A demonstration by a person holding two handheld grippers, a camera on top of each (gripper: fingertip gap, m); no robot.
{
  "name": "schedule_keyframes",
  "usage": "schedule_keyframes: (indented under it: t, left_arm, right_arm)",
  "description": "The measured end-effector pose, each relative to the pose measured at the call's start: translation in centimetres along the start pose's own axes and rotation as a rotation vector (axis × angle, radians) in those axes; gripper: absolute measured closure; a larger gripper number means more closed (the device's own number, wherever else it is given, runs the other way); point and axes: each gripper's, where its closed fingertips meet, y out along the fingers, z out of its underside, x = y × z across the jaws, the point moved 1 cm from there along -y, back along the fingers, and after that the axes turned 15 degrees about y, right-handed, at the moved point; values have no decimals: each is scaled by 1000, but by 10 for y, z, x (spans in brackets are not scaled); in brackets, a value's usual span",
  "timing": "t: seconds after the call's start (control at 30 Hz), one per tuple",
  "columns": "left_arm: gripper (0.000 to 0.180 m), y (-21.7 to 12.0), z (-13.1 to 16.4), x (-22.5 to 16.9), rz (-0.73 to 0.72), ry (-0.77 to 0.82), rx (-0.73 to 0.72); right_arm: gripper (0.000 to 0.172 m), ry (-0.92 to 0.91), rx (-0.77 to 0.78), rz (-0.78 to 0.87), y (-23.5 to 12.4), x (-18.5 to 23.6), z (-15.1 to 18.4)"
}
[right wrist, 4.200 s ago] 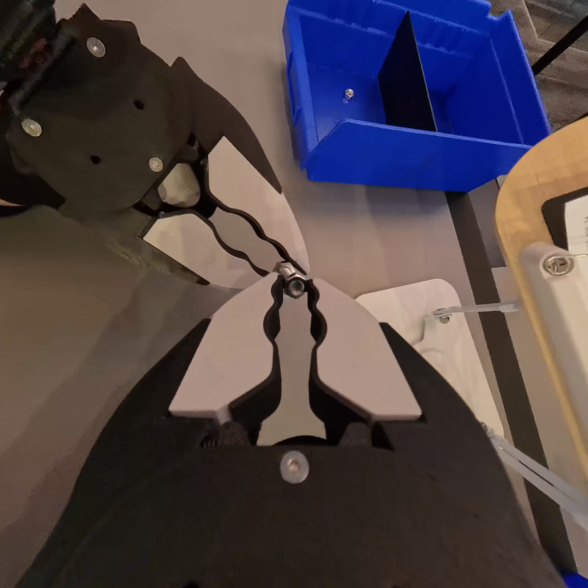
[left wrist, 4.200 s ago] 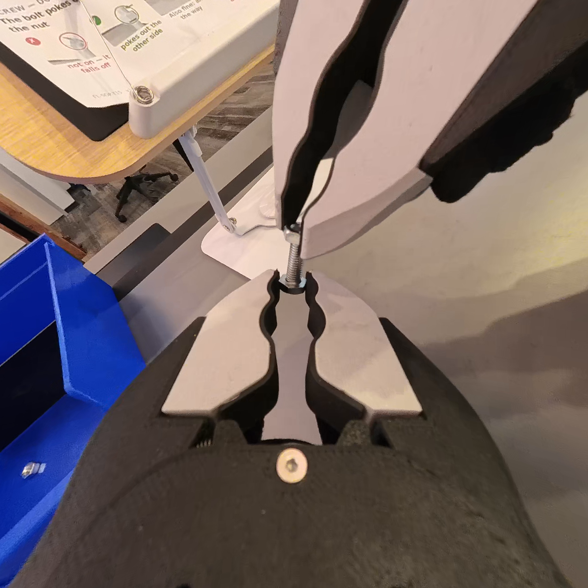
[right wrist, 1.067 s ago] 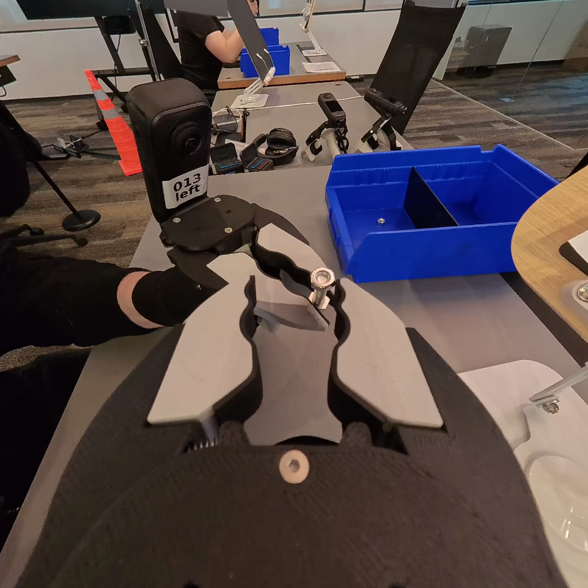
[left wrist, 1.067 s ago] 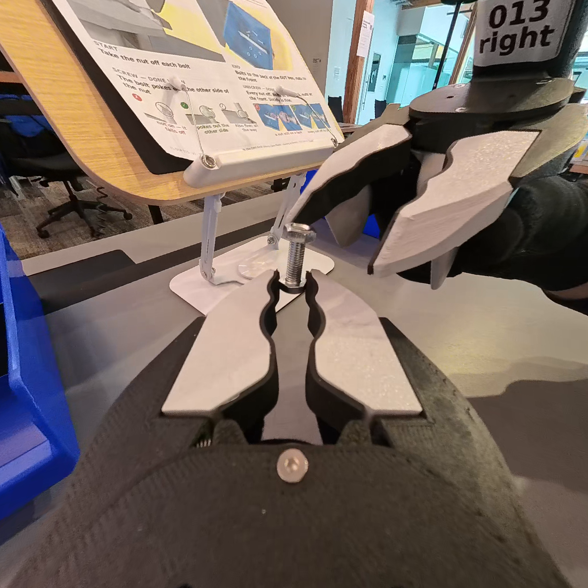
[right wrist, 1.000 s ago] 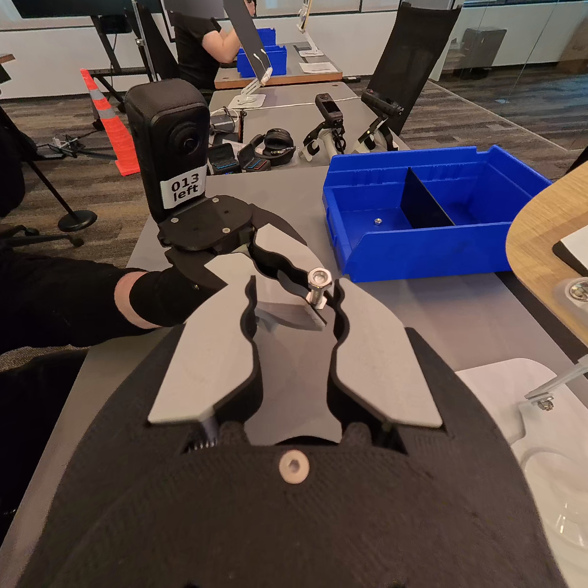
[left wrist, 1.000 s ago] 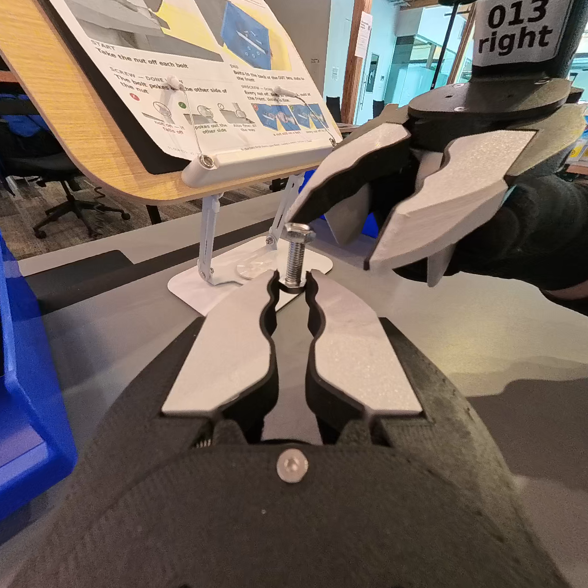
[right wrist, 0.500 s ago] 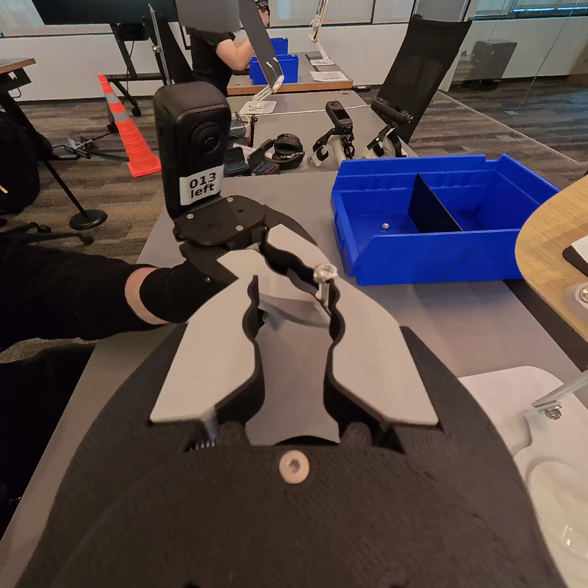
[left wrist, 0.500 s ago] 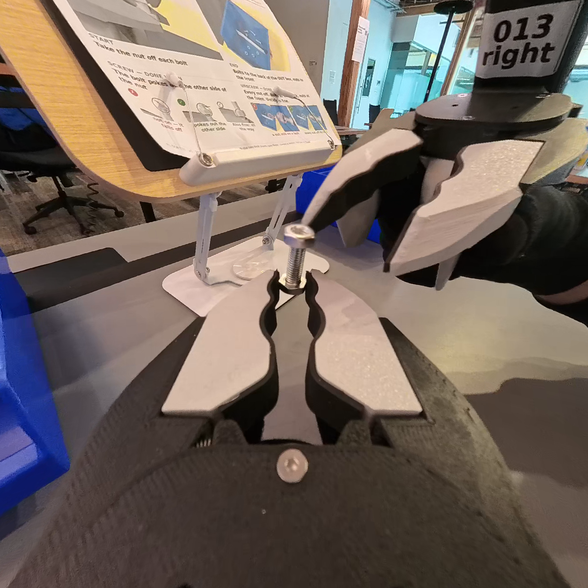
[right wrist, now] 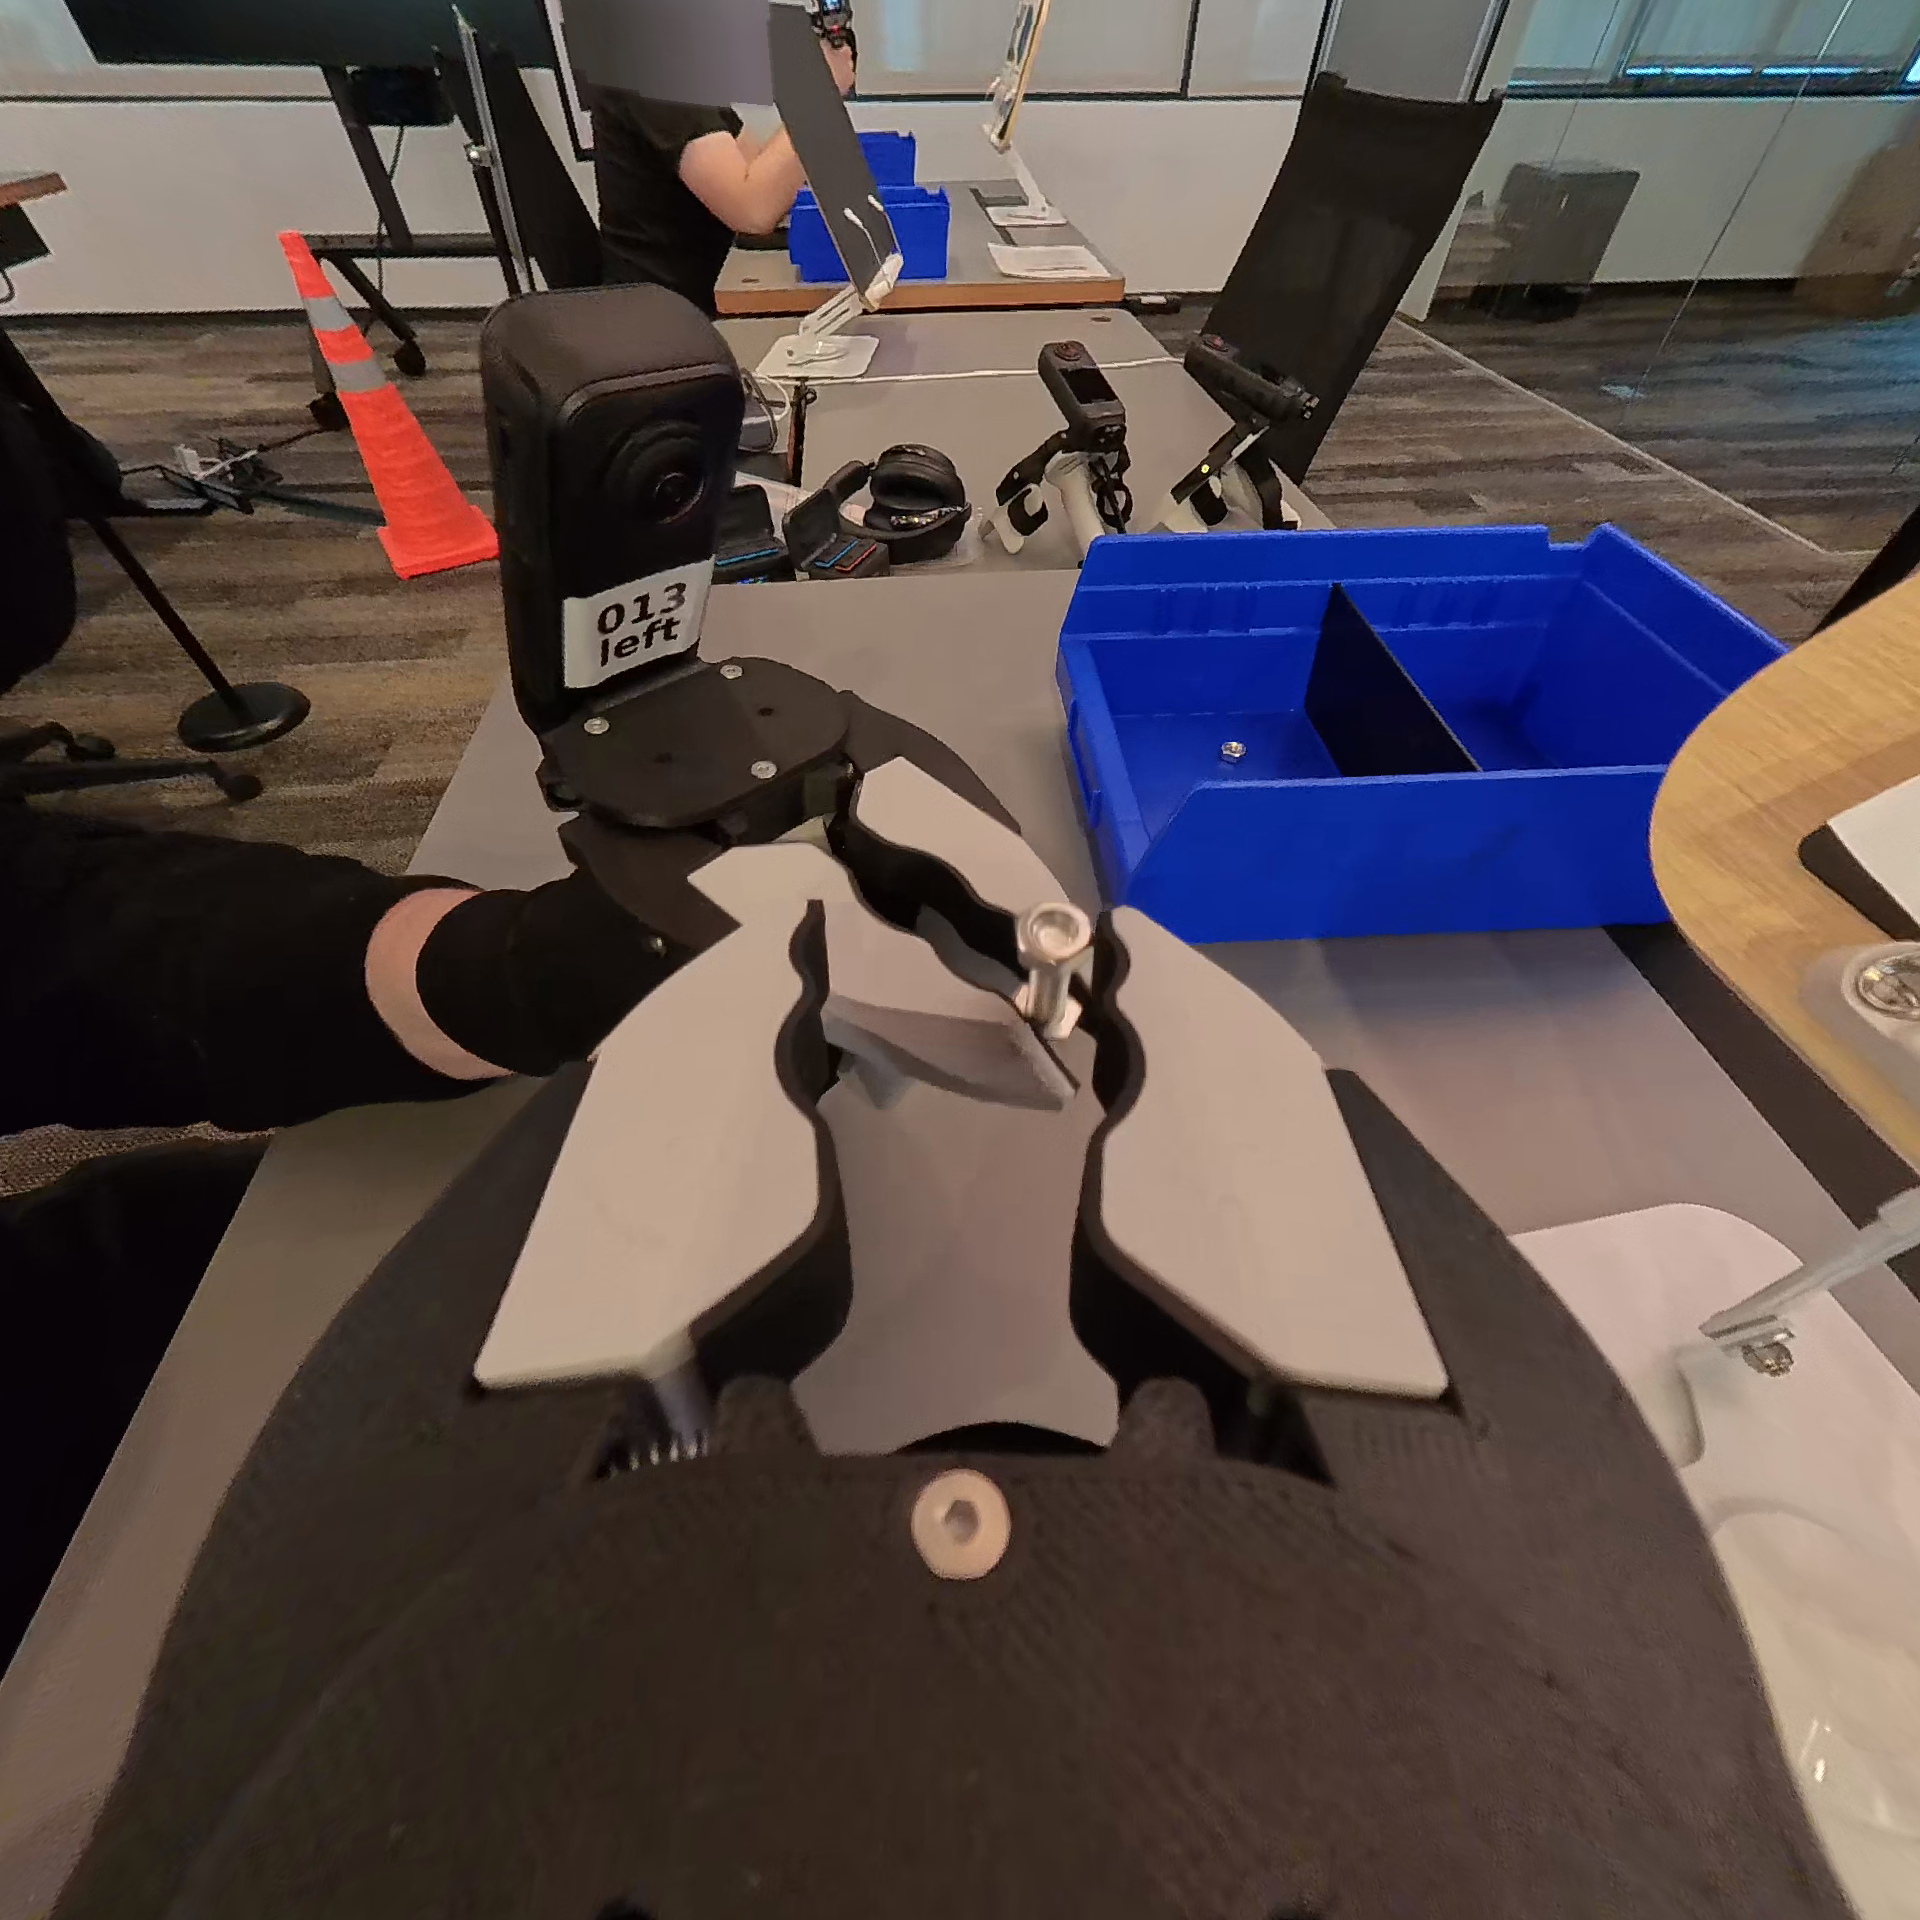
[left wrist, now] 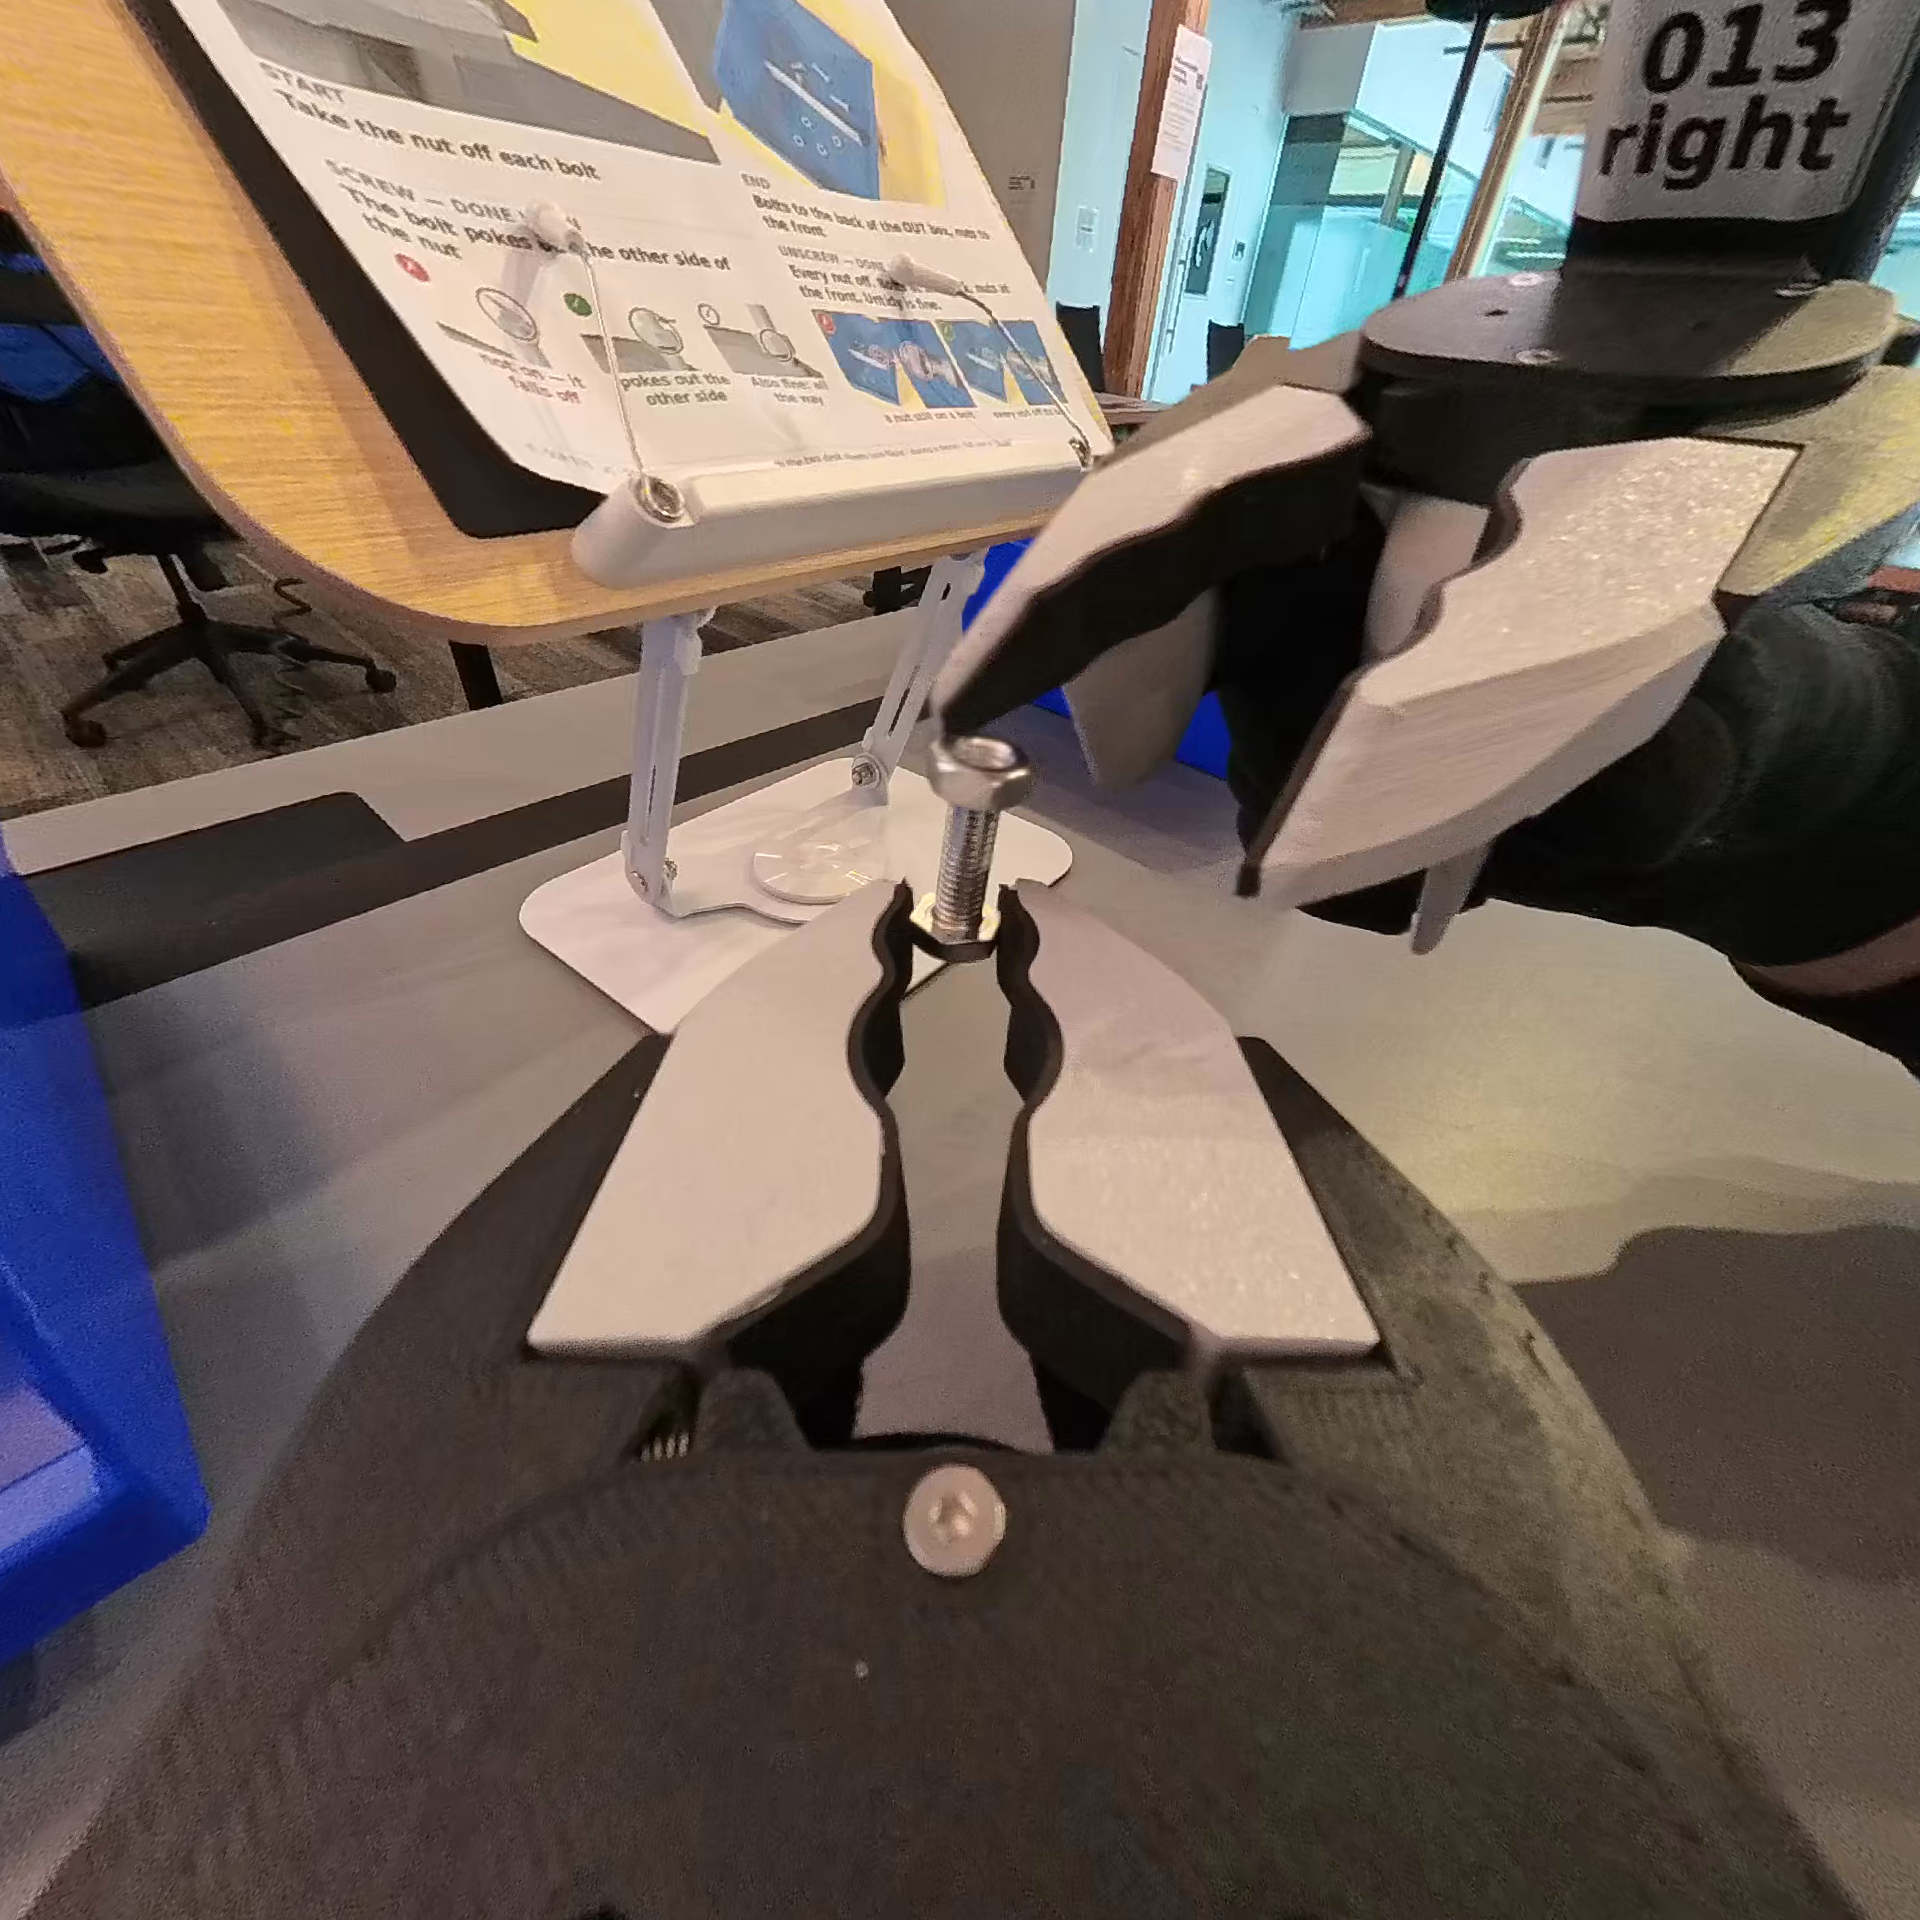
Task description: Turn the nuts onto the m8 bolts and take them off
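Observation:
My left gripper (left wrist: 956, 920) is shut on a steel hex nut (left wrist: 956, 938) at its fingertips. A silver M8 bolt (left wrist: 964, 857) stands upright in the nut, with its head (left wrist: 979, 771) on top. My right gripper (left wrist: 1096, 800) is open beside the bolt head, and the tip of one finger (left wrist: 1122, 561) hangs just over it. In the right wrist view the bolt head (right wrist: 1055, 932) sits close inside the right-hand finger (right wrist: 1226, 1143) of my right gripper (right wrist: 961, 925), with a wide gap to the other finger. The left gripper (right wrist: 1049, 1049) holds the nut (right wrist: 1058, 1023) below.
A blue divided bin (right wrist: 1351, 862) stands on the grey table beyond the grippers, with one loose nut (right wrist: 1233, 748) in its near compartment. The bin also shows at the left edge of the left wrist view (left wrist: 62, 1247). A wooden instruction board (left wrist: 312, 364) stands on a white base (left wrist: 623, 935) just behind the bolt. Across from one pair of fingers to the other is roughly 5 centimetres.
Some seconds ago my right gripper was shut on the bolt's head; it has let go and stands open. In the last second it shifted slightly by the head and widened a little. The left grasp is unchanged.

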Motion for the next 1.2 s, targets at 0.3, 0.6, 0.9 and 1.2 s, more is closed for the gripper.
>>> schedule_keyframes:
  t: [0.3, 0.6, 0.9, 1.2]
  left_arm:
    - [165, 0, -1, -4, 34, -7, -11]
    - [165, -2, 2, 4, 14, -69, -15]
    - [165, 1, 4, -2, 63, -79, -11]
    - [165, 0, 5, 3, 69, -155, -28]
  right_arm:
    - [114, 24, -29, 10, -8, -5, 2]
    - [123, -33, -3, -43, -1, 8, 9]
    - [108, 9, -61, -19, -2, 0, 2]
    - [105, 38, -74, -129, 1, 10, 9]
